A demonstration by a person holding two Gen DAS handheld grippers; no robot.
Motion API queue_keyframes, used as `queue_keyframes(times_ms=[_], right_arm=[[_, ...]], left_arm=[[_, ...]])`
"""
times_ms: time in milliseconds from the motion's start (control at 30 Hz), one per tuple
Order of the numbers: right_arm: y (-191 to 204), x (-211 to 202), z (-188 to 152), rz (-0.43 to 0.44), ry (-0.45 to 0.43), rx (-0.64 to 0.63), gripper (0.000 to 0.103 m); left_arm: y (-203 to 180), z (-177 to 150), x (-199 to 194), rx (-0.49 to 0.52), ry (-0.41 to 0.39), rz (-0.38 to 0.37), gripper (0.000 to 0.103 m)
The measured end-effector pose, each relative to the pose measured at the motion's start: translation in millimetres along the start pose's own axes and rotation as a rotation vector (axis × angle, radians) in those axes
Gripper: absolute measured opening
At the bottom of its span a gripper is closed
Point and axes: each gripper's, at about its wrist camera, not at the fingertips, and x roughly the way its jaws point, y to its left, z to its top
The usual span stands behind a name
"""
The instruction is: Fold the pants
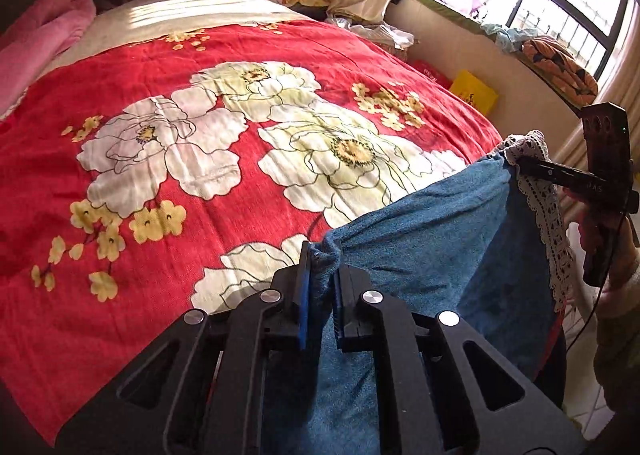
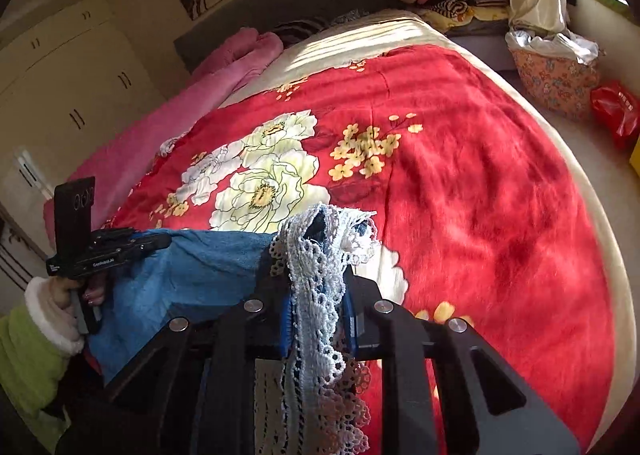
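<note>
Left gripper [image 1: 322, 255] is clamping a bunched corner of the blue pants [image 1: 420, 223], pads pinched tight on the cloth. Right gripper [image 2: 316, 251] is gripping the other corner where the white lace trim [image 2: 320, 295] is hanging down between its fingers. Pants are stretching between both grippers, held up just above the near edge of the red floral blanket [image 1: 200, 195] on the bed. A hand [image 2: 76, 291] in a green sleeve [image 2: 28, 355] is holding the left gripper. Pink blanket [image 2: 224, 71] is lying along the bed's far side.
</note>
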Motion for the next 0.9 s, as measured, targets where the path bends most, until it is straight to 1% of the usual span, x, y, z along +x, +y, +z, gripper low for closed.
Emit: queue_keyframes(times_ms=[67,133,167,200,267,300,333,367,400,433,500,567,600,700,767,833,900], right_arm=[[-5.0,17.3,7.9,-0.045,0.041,-0.006,0.019],[-12.3,40.3,8.2,-0.103,0.093,-0.012,0.02],[-16.6,52.0,6.1,-0.123,0.124,-0.009,0.022],[-19.1,60.3,3.7,-0.137,0.139,-0.01,0.024],[-22.7,69.0,-0.6,-0.151,0.142,-0.018,0.027],[-24.3,68.2,-1.2,-0.142,0.139,-0.009,0.034],[-26.4,63.4,-1.4,-0.137,0.131,0.009,0.039],[-27.8,57.1,-1.2,-0.135,0.12,0.031,0.051],[-29.0,48.1,-1.5,-0.128,0.104,0.048,0.055],[-28.2,37.3,-1.9,-0.119,0.083,0.062,0.055],[-27.2,12.4,-7.7,-0.103,0.041,0.096,0.061],[-24.9,-12.6,-17.3,-0.082,-0.001,0.123,0.066],[-23.3,-23.7,-23.2,-0.079,-0.016,0.139,0.067],[-17.1,-53.5,-46.1,-0.06,-0.058,0.178,0.071],[-14.4,-68.0,-63.9,-0.053,-0.077,0.207,0.072],[-12.4,-77.4,-81.9,-0.048,-0.082,0.241,0.073],[-9.0,-79.7,-99.9,-0.038,-0.077,0.271,0.074]], left_arm=[[2.7,3.9,9.3,-0.033,0.002,0.021,0.003],[6.1,3.0,23.1,-0.065,0.023,0.042,0.004],[6.8,0.4,29.8,-0.063,0.031,0.062,0.007],[5.1,-2.0,34.8,-0.053,0.036,0.086,0.009],[5.5,-5.7,37.9,-0.045,0.035,0.101,0.011],[5.8,-5.9,35.4,-0.051,0.026,0.096,0.012],[7.0,-6.0,30.6,-0.062,0.015,0.091,0.023],[8.1,-5.8,24.4,-0.075,0.006,0.095,0.04],[8.7,-6.0,16.9,-0.084,-0.005,0.096,0.045],[8.2,-7.1,6.2,-0.089,-0.024,0.09,0.047],[6.5,-11.1,-16.6,-0.099,-0.061,0.105,0.05],[4.4,-20.3,-43.8,-0.12,-0.112,0.11,0.059],[4.0,-26.9,-57.0,-0.137,-0.133,0.108,0.062],[1.5,-54.7,-94.9,-0.176,-0.18,0.118,0.07],[2.8,-73.5,-113.8,-0.209,-0.185,0.146,0.072],[6.6,-94.5,-133.3,-0.248,-0.203,0.165,0.075],[11.7,-113.8,-149.8,-0.273,-0.214,0.202,0.078]])
